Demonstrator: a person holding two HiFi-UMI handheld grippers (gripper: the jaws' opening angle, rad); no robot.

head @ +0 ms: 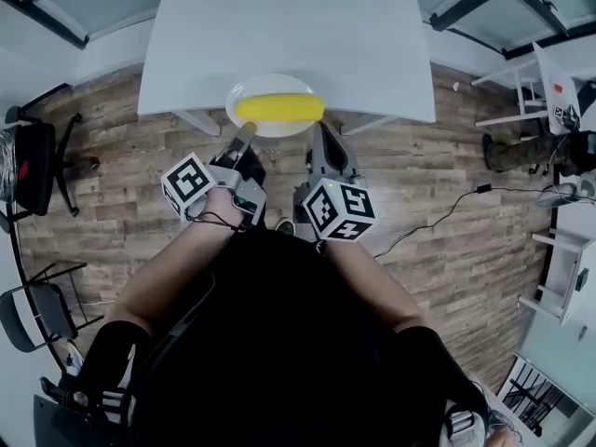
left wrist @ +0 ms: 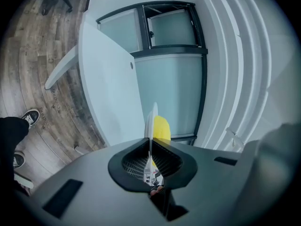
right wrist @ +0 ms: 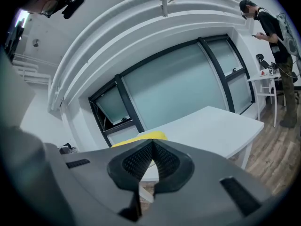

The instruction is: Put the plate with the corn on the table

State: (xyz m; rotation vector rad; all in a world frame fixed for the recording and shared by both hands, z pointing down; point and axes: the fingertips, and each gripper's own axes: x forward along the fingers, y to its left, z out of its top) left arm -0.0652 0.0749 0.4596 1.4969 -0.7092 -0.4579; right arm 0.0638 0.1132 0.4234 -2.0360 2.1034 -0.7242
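Holds a white plate (head: pixel 270 85) with a yellow corn cob (head: pixel 279 109) lying across it, at the near edge of the white table (head: pixel 298 26), partly above the tabletop and partly past the edge on the person's side; cannot tell whether resting on the table or just above it. Grips the plate's near rim with the left gripper (head: pixel 245 138), jaws almost together, pads pinching the thin rim seen edge-on. Grips the same rim further right along the table edge with the right gripper (head: pixel 321 138), jaws likewise closed on it, corn showing just above the pads. Shows wood-plank floor (head: pixel 447 212) around the table, glass panels (right wrist: pixel 178 84) behind its far side, office chairs (head: pixel 37 166) off its left end.
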